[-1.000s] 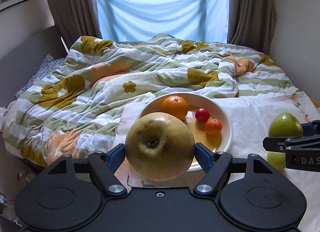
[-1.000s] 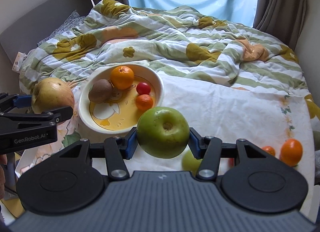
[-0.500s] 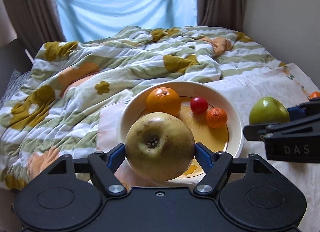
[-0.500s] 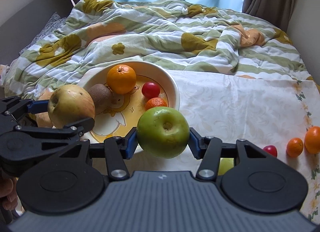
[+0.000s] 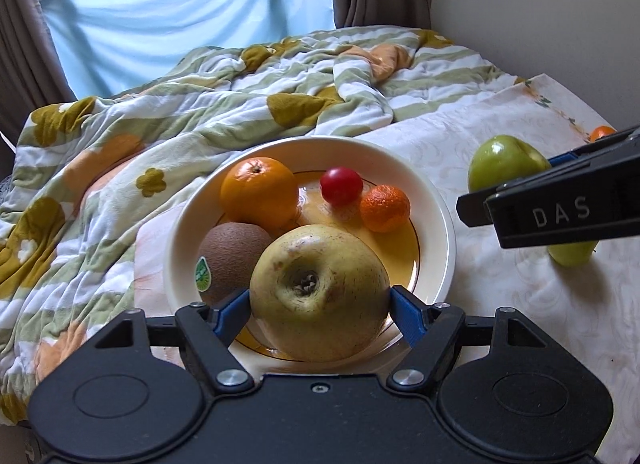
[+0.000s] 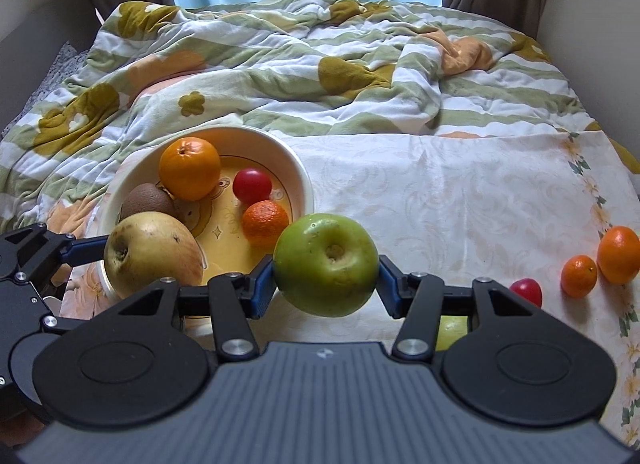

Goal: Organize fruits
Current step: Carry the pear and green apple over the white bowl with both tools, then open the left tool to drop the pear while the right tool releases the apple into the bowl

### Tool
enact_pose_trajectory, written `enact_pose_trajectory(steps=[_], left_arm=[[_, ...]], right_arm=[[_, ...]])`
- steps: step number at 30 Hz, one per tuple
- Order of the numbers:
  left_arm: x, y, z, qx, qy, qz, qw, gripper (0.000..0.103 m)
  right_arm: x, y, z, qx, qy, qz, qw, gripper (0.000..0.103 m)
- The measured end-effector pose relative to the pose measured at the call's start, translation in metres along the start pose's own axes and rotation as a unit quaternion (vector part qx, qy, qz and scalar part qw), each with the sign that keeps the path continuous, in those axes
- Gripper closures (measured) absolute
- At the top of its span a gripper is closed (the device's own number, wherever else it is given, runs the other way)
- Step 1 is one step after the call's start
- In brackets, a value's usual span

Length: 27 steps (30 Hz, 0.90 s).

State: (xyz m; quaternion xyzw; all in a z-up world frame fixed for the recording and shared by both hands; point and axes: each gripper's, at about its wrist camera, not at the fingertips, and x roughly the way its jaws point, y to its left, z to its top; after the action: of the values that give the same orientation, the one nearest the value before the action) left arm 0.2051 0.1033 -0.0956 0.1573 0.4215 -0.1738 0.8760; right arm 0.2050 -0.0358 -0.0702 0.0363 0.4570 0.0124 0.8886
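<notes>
A striped quilt (image 6: 280, 64) is spread across the far bed. A cream bowl (image 5: 436, 200) is set near left — a yellow apple (image 5: 320, 292) is clamped by the left gripper (image 5: 320, 300) above it. A green apple (image 6: 326, 264) is pinched by the right gripper (image 6: 326, 276) just right.

The right gripper (image 6: 326, 278) clamps a green apple (image 6: 326, 264) between its blue pads, just right of a cream bowl (image 6: 298, 172). The bowl holds 1 orange (image 6: 190, 167), a kiwi (image 6: 147, 200), a red fruit (image 6: 252, 185) and a mandarin (image 6: 265, 223). At the left, the left gripper (image 6: 120, 254) grips a yellow apple (image 6: 154, 254) over the bowl's near rim. 3 small fruits (image 6: 579, 276) lie on the cloth (image 6: 460, 200) at the right.
</notes>
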Motion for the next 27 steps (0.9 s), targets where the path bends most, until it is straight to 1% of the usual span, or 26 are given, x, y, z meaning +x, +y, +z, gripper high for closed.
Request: enact_pose_trajectory(steps=[8,10,11,12,14,22,27], left_arm=[[0.002,0.001,0.001,0.002,0.015,-0.011,0.9998,0.023],[-0.004,0.001,0.001,0.005,0.003,-0.015,0.9999,0.018],[-0.009,0.002,0.001,0.005,-0.005,-0.014,0.9999,0.009],[-0.013,0.003,0.001,0.004,-0.012,-0.011,0.9999,0.003],[-0.019,0.004,-0.001,0.004,-0.017,-0.005,0.9998,0.003],[-0.033,0.009,-0.014,-0.004,-0.012,0.022,0.9997,0.003],[-0.040,0.014,-0.024,-0.026,-0.002,0.018,0.9995,0.003]], right_arm=[[0.001,-0.001,0.001,0.006,0.000,-0.005,1.000,0.035],[0.000,-0.001,0.001,0.006,0.000,-0.006,1.000,0.035],[0.000,-0.001,0.002,0.006,0.000,-0.006,1.000,0.035],[-0.001,0.000,0.003,0.005,-0.001,-0.006,1.000,0.035],[-0.003,-0.001,0.005,0.004,-0.002,-0.004,1.000,0.035],[-0.005,0.008,0.012,-0.014,-0.001,0.018,1.000,0.035],[0.001,0.018,0.016,-0.020,0.007,0.042,0.999,0.035]])
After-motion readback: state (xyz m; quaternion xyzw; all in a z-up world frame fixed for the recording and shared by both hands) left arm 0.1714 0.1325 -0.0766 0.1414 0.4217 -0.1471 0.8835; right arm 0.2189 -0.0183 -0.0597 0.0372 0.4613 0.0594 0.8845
